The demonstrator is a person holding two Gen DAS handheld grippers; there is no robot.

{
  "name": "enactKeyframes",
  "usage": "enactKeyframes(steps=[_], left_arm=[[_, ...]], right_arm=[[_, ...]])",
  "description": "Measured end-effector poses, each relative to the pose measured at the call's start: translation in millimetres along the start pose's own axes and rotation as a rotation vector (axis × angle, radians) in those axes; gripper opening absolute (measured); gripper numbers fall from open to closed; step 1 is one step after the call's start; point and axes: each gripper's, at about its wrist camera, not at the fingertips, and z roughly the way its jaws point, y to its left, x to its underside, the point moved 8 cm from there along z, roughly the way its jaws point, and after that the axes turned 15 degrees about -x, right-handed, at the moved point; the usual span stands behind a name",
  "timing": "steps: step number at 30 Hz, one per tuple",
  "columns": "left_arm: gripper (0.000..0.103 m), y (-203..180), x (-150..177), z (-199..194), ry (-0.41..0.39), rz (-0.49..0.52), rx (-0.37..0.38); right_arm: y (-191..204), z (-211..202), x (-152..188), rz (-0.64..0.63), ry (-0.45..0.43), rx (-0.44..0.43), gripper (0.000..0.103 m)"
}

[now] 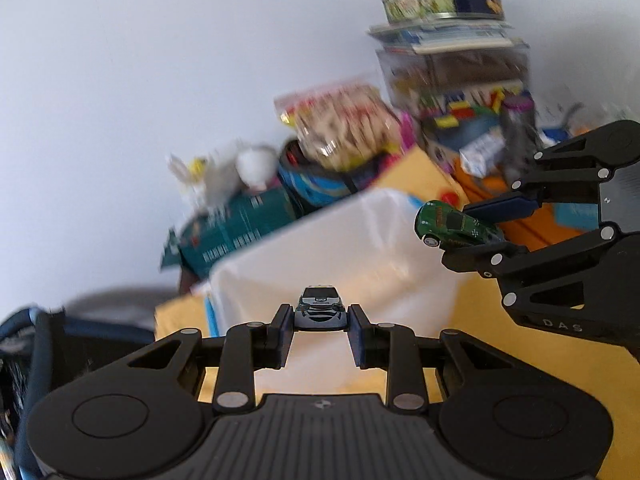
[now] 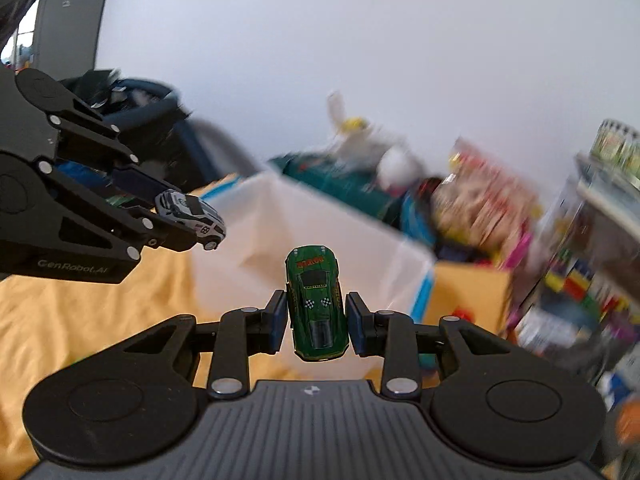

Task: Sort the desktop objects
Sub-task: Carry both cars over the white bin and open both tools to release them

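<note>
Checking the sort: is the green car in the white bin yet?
Out. The right tongs hold the green car above the white bin.

Bright even daylight, background clutter (image 1: 452, 92) motion-blurred, near foreground sharp, fisheye bending and dark corners

A bin (image 1: 360, 240) sits on the cloth-covered surface (image 1: 472, 312), with a toy car (image 1: 320, 308) held above its near edge and a second toy car (image 1: 456, 224) held off to the right. Behind the bin lies a box (image 1: 236, 232); far right, a tin (image 1: 440, 0) tops a stack of containers (image 1: 452, 80).
</note>
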Motion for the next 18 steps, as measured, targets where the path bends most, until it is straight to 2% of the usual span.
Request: enactKeyframes(steps=[5, 8, 13, 15, 18], left_arm=[[0.033, 8, -34, 44, -0.022, -0.025, -0.021], [0.033, 7, -39, 84, 0.013, -0.031, -0.042], [0.033, 1, -21, 138, 0.123, -0.026, -0.071], [0.036, 1, -12, 147, 0.150, -0.040, -0.075], [0.044, 5, -4, 141, 0.149, -0.037, -0.077]], right_arm=[[-40, 23, -23, 0.024, -0.023, 0.033, 0.035], [-60, 46, -22, 0.058, -0.001, 0.042, 0.035], [-70, 89, -11, 0.104, 0.069, 0.048, 0.036], [-71, 102, -6, 0.114, 0.091, 0.045, 0.037], [-69, 108, -1, 0.126, 0.108, 0.046, 0.037]])
